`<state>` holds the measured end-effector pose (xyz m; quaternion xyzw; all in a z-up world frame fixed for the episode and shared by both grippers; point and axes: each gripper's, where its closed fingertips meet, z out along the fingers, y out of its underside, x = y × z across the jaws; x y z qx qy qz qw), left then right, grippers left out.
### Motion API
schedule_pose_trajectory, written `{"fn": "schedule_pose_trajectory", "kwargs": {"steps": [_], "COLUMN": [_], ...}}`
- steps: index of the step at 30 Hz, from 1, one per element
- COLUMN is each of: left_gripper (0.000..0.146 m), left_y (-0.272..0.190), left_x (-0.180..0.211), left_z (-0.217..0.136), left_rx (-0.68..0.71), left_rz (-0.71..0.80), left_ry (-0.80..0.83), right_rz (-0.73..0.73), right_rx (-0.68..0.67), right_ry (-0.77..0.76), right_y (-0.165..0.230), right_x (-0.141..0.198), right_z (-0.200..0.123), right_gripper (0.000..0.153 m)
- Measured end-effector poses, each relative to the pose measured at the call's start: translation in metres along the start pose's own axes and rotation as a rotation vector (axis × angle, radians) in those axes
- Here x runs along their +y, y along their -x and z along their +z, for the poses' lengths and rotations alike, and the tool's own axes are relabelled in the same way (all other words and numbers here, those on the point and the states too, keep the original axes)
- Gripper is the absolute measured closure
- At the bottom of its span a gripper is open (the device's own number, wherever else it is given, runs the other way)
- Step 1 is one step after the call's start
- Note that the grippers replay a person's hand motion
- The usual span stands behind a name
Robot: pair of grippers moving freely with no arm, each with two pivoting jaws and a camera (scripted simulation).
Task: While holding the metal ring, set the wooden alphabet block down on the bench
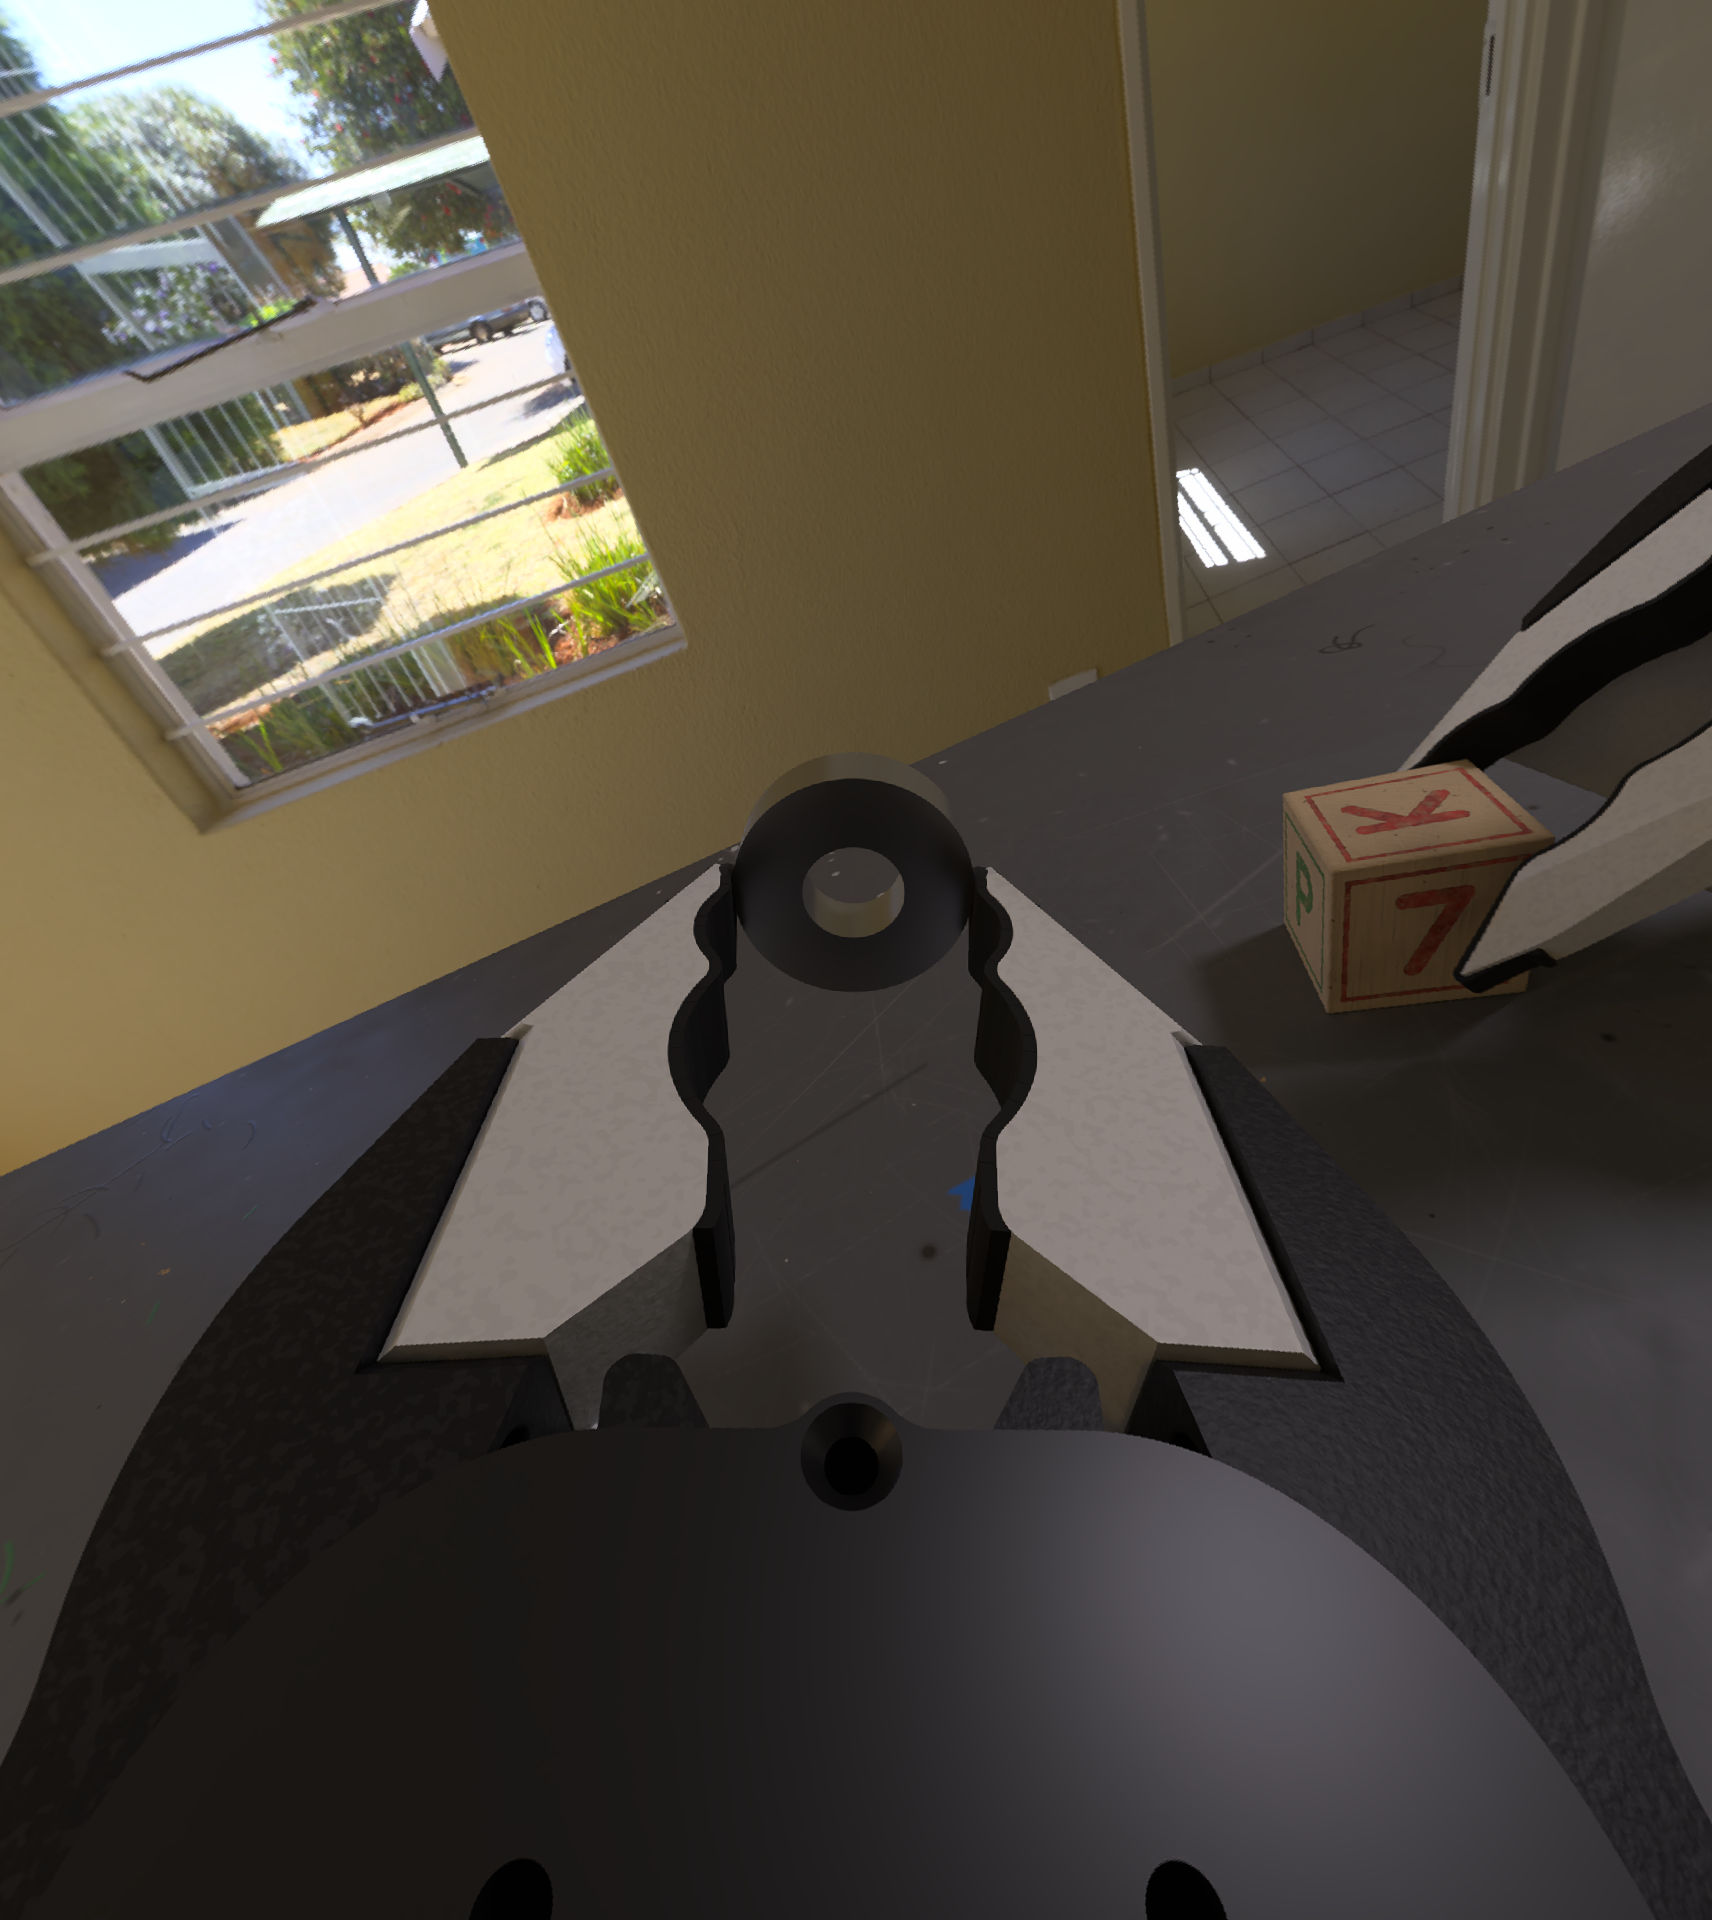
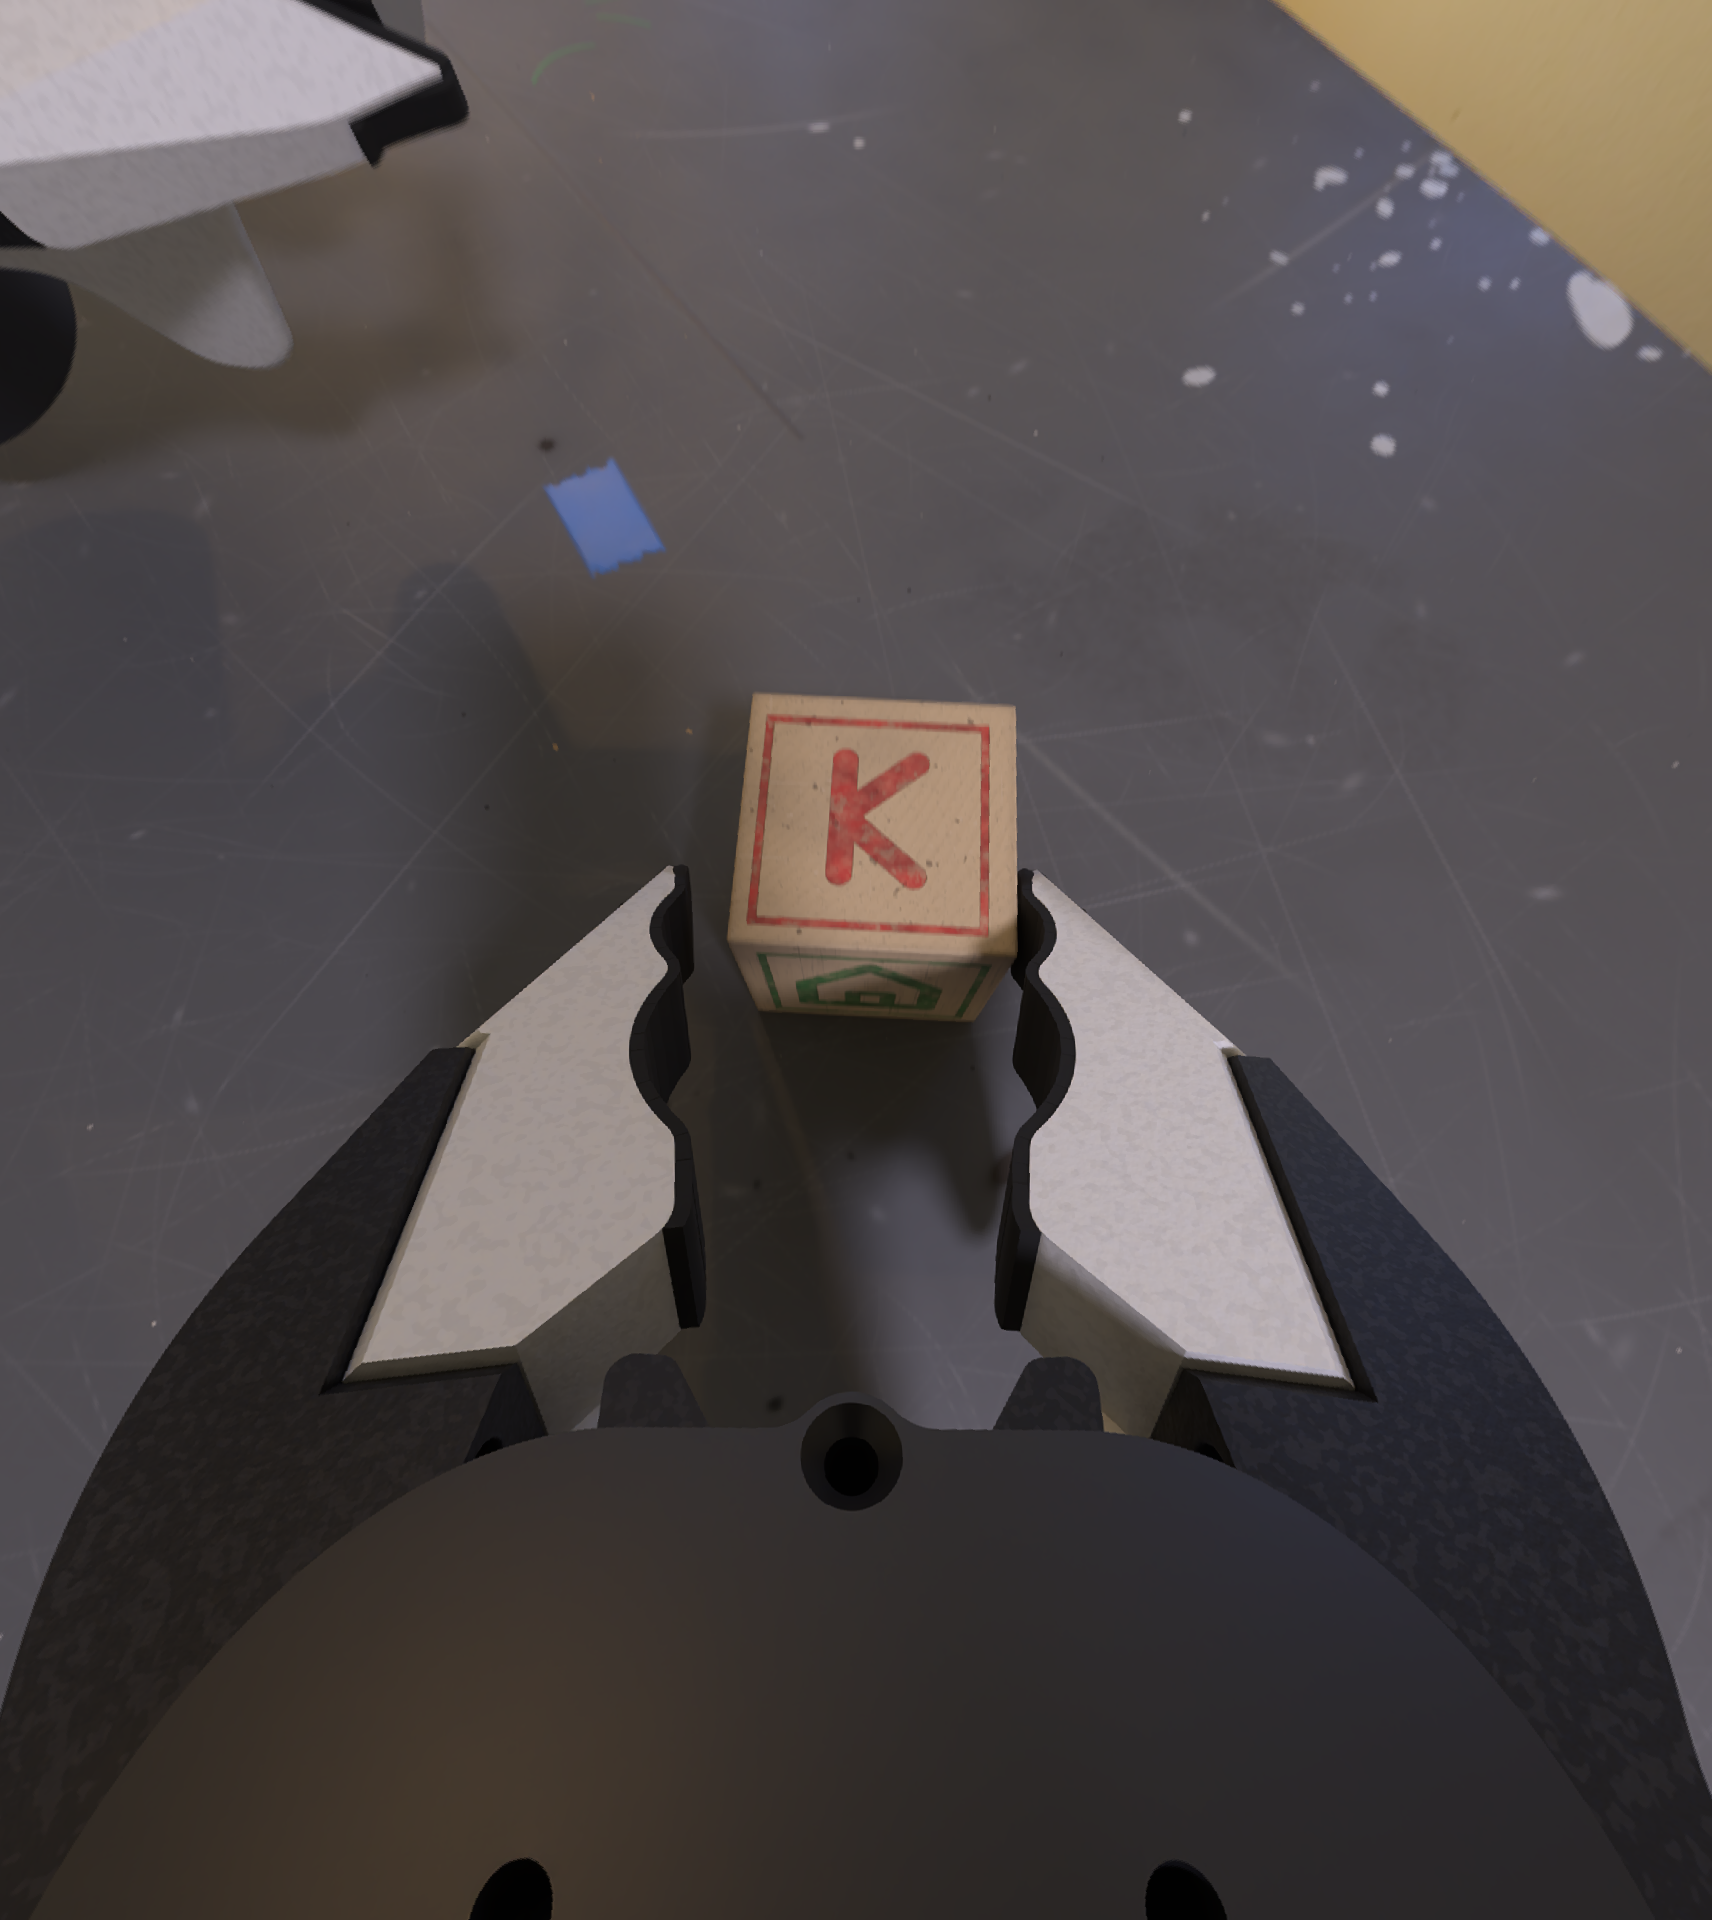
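Note:
My left gripper [image 1: 852,883] is shut on the dark metal ring [image 1: 852,940] and holds it upright at the fingertips, above the grey bench [image 1: 1247,1195]. The wooden alphabet block [image 1: 1403,883] stands flat on the bench to the right of it. In the right wrist view the block [image 2: 873,831] sits between the tips of my right gripper [image 2: 852,894]. The jaws are open: the right fingertip is at the block's side and a small gap shows on the left. The ring is hidden in the right wrist view.
A blue tape scrap [image 2: 603,516] lies on the bench [image 2: 1247,727] beyond the block. A finger of the left gripper [image 2: 156,135] shows at the top left. A yellow wall [image 1: 831,416] with a window [image 1: 260,416] borders the bench's far edge.

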<state>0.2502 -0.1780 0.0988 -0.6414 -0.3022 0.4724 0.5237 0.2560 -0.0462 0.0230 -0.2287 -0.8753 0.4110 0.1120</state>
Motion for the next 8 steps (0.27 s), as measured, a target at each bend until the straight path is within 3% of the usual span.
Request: {"fn": "schedule_pose_trajectory", "kwargs": {"steps": [8], "left_gripper": [0.101], "left_y": [0.000], "left_x": [0.000], "left_z": [0.001], "left_rx": [0.002], "left_rz": [-0.002], "left_ry": [0.002], "right_rz": [-0.014], "right_rx": [0.004], "right_ry": [0.009], "right_y": [0.006], "right_x": [0.006], "right_z": [-0.012], "right_gripper": [0.096]}}
